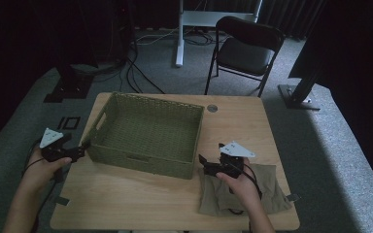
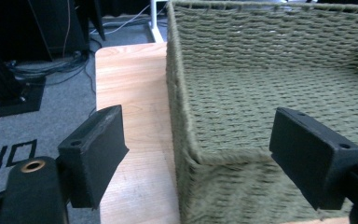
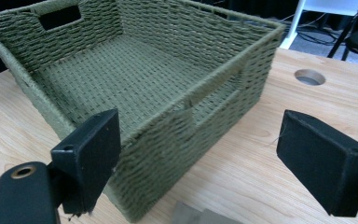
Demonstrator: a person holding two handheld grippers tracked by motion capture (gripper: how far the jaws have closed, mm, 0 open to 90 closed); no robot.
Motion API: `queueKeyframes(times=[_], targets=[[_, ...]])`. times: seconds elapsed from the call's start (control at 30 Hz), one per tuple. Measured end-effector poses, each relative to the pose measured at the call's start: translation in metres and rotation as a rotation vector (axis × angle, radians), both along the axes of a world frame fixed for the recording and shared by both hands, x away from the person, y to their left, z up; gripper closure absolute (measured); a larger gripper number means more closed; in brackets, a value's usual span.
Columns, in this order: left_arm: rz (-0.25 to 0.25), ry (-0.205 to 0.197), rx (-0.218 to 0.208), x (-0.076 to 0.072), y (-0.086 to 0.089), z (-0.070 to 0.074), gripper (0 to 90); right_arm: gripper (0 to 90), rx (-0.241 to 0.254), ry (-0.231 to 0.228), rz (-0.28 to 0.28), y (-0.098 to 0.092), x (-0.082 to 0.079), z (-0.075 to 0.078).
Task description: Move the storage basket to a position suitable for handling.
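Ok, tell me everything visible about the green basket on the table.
The basket is olive-green, woven from what looks like cord, rectangular and shallow, with a cut-out handle slot in each short side. It sits upright and empty on the wooden table, toward the back left. Nothing grips it: the left gripper hovers open around its near-left corner, the right gripper open beside its near-right corner.

One woven green basket [image 1: 148, 131] is counted on the one wooden counter [image 1: 126, 199], and two handle cut-outs can be seen in its walls in the right gripper view. One folded khaki cloth [image 1: 272, 187] is counted at the counter's near right corner. Two claws are counted, the left claw [image 1: 85, 145] and the right claw [image 1: 201, 162], each with two black jaws. One round hole [image 1: 212, 108] is seen in the counter top. One black folding chair [image 1: 245, 51] is counted on the floor beyond.
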State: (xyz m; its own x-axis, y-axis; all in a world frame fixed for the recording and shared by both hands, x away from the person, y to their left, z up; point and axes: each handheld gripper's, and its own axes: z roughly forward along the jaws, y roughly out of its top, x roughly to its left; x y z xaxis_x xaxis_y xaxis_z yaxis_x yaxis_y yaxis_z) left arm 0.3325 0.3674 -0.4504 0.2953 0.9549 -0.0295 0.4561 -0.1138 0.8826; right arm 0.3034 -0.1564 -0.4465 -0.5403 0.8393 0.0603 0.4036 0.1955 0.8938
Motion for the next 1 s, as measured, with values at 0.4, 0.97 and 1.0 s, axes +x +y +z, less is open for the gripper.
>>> queueKeyframes(times=[0.4,0.97,1.0], targets=[[0.044,-0.025,-0.026,0.023,0.001,-0.009,34.4,13.9,0.016,0.026,-0.013,0.027,0.011,-0.009],[0.068,0.008,-0.021,0.04,-0.013,-0.029,42.2,34.7,0.034,0.038,-0.09,0.043,0.02,-0.028],[0.069,0.008,-0.027,0.04,-0.014,-0.03,44.8,35.7,0.037,0.039,-0.088,0.044,0.021,-0.029]])
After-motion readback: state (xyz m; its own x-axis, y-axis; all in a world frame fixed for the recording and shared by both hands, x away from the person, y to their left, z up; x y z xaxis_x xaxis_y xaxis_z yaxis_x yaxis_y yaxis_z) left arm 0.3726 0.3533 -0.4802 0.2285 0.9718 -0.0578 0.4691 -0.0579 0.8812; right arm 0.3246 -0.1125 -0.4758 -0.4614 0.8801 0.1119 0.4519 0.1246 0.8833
